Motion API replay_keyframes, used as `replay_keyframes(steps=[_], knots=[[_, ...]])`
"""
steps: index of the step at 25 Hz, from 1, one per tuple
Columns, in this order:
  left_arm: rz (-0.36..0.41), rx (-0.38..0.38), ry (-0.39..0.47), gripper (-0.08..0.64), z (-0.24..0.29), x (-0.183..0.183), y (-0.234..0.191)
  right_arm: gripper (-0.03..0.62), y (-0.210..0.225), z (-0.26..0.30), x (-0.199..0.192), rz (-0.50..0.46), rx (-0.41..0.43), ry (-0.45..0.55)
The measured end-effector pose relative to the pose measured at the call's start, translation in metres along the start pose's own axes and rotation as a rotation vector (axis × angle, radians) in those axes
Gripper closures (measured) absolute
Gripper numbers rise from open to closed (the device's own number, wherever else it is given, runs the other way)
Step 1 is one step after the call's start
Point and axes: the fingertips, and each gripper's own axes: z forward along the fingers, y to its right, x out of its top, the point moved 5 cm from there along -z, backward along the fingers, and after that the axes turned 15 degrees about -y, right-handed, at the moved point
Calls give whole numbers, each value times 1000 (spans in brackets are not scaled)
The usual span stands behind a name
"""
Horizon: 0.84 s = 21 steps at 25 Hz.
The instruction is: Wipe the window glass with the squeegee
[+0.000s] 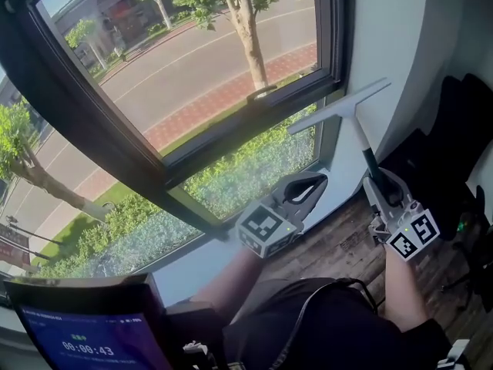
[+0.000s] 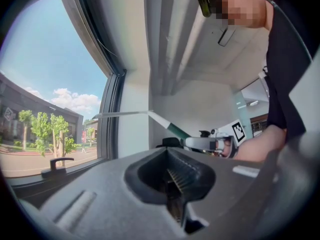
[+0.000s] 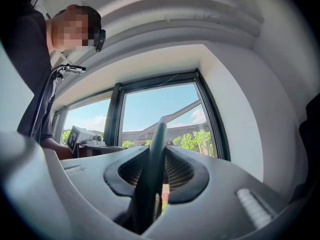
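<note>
The squeegee (image 1: 357,122) has a pale blade (image 1: 339,106) on a white and dark green handle. It stands off the lower right corner of the window glass (image 1: 208,60); I cannot tell whether it touches. My right gripper (image 1: 379,185) is shut on the handle (image 3: 152,169), and the blade (image 3: 182,111) rises ahead of the jaws. My left gripper (image 1: 316,182) hovers to the left of it near the lower pane (image 1: 254,168), shut with nothing in it. In the left gripper view the jaws (image 2: 172,176) meet, with the squeegee (image 2: 125,114) and right gripper (image 2: 210,143) beyond.
The dark window frame carries a black latch handle (image 1: 262,91). A white sill (image 1: 192,264) runs under the glass, with wood flooring (image 1: 339,245) below. A screen with a timer (image 1: 85,338) stands at the lower left. Dark furniture (image 1: 462,145) fills the right, beside a white wall (image 1: 385,45).
</note>
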Motion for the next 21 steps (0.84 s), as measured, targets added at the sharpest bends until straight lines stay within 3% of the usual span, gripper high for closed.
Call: replay_keyframes(steps=[21], knots=[[12,13,-8,557,2,2,5,491,4,-8,-5,23,3,15]])
